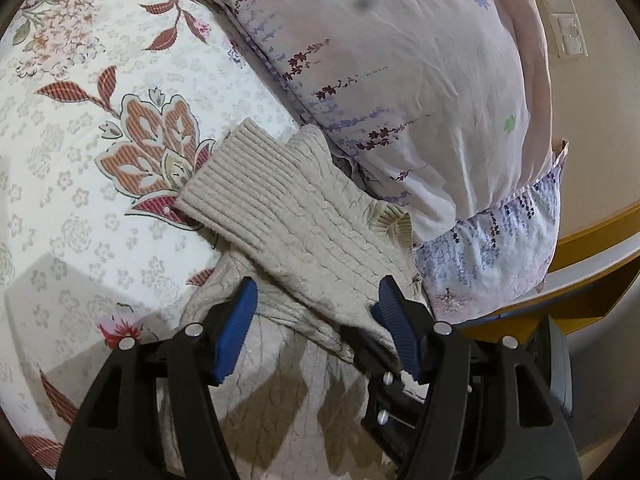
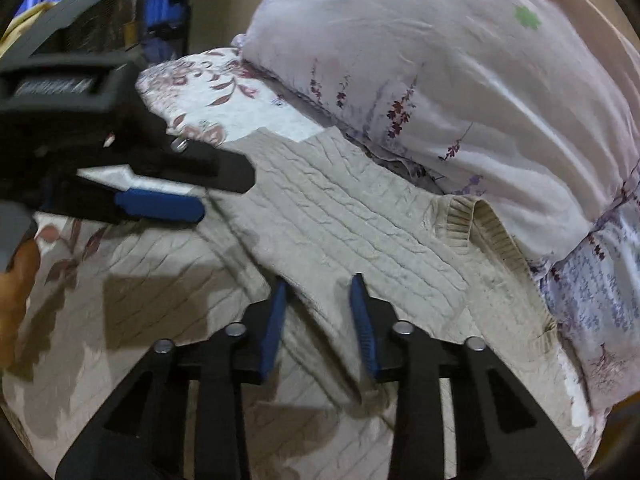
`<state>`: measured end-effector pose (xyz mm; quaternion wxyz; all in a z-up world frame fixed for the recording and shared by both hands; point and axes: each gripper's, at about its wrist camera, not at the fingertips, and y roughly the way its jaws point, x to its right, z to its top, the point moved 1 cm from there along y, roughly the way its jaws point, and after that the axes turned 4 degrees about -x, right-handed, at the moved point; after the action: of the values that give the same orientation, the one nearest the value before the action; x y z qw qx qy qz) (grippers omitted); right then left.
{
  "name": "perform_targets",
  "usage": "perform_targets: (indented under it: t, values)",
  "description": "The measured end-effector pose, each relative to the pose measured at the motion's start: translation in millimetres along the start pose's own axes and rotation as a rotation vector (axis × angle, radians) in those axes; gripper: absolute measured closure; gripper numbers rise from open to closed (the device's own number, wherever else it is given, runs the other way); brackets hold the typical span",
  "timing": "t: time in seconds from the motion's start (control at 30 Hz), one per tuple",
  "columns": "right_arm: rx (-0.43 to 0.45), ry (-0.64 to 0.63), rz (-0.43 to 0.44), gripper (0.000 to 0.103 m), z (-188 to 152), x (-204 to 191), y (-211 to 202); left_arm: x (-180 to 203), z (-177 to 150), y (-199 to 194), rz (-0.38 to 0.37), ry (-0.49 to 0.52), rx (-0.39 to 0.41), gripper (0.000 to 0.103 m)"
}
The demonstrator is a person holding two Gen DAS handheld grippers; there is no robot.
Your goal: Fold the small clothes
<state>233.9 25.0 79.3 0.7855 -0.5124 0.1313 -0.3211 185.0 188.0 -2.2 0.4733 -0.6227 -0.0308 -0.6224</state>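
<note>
A beige cable-knit sweater (image 1: 296,224) lies on a floral bedsheet (image 1: 80,160), with a sleeve folded across its body and the ribbed cuff (image 1: 236,172) pointing up-left. My left gripper (image 1: 316,294) is open, its blue pads either side of the folded sleeve just above the fabric. In the right wrist view the sweater (image 2: 340,208) fills the middle, and the ribbed collar (image 2: 476,216) sits against a pillow. My right gripper (image 2: 320,284) is open over the sleeve's lower edge. The left gripper (image 2: 160,204) shows at the left of that view.
A large pale pillow with purple flower print (image 1: 400,60) lies against the sweater's far side, also in the right wrist view (image 2: 440,60). A wooden headboard ledge (image 1: 592,236) and a wall socket plate (image 1: 560,12) are at the right.
</note>
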Motion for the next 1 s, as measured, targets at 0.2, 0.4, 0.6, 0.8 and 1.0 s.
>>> perform_targets:
  t: [0.2, 0.4, 0.6, 0.8, 1.0]
  values:
    - [0.116, 0.319, 0.004, 0.094, -16, 45, -28, 4, 0, 5, 0.013, 0.022, 0.0, 0.041]
    - [0.149, 0.932, -0.034, 0.088, -126, 137, -78, 3, -1, 6, 0.018, 0.038, -0.002, 0.043]
    - [0.1, 0.92, -0.131, 0.05, -162, 154, -102, 2, -2, 5, 0.01, 0.037, -0.007, 0.043]
    - [0.083, 0.601, -0.166, 0.045, -117, 123, -102, 2, -2, 6, 0.016, 0.043, -0.006, 0.043]
    - [0.009, 0.298, -0.278, 0.051, -71, 80, -49, 2, -2, 6, 0.019, 0.039, -0.007, 0.043]
